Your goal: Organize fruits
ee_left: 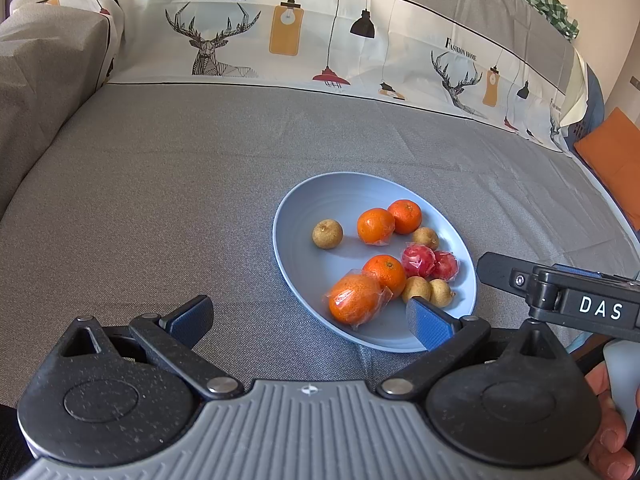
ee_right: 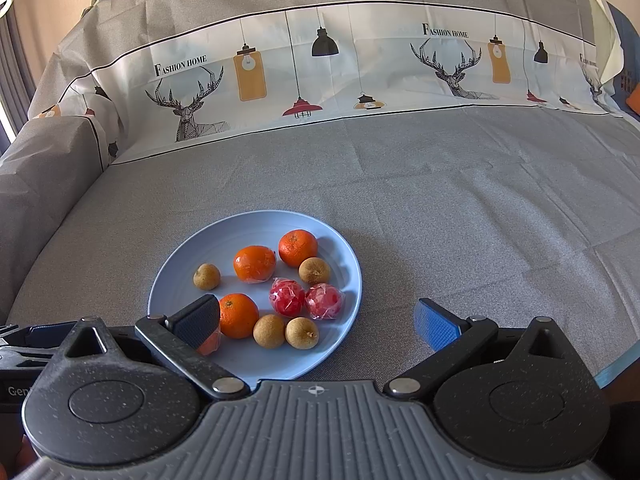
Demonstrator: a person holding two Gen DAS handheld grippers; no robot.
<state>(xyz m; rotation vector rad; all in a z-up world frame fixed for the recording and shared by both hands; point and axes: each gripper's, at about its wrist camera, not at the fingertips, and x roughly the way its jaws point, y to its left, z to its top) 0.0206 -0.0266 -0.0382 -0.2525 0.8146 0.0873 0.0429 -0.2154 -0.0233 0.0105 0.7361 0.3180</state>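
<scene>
A light blue plate [ee_left: 320,196] [ee_right: 256,228] lies on the grey cloth and holds several oranges, some in clear wrap [ee_left: 354,298] [ee_right: 255,263], two red wrapped fruits [ee_left: 418,260] [ee_right: 287,297] and several small brown longans [ee_left: 327,233] [ee_right: 206,276]. My left gripper [ee_left: 310,318] is open and empty at the plate's near left edge. My right gripper [ee_right: 320,324] is open and empty over the plate's near right edge; part of it shows in the left wrist view [ee_left: 560,296].
The grey cloth [ee_left: 160,200] covers a sofa-like seat. A printed white band with deer and lamps [ee_left: 280,36] runs along the backrest. A raised arm [ee_left: 44,64] stands at left. An orange cushion [ee_left: 616,152] lies at far right.
</scene>
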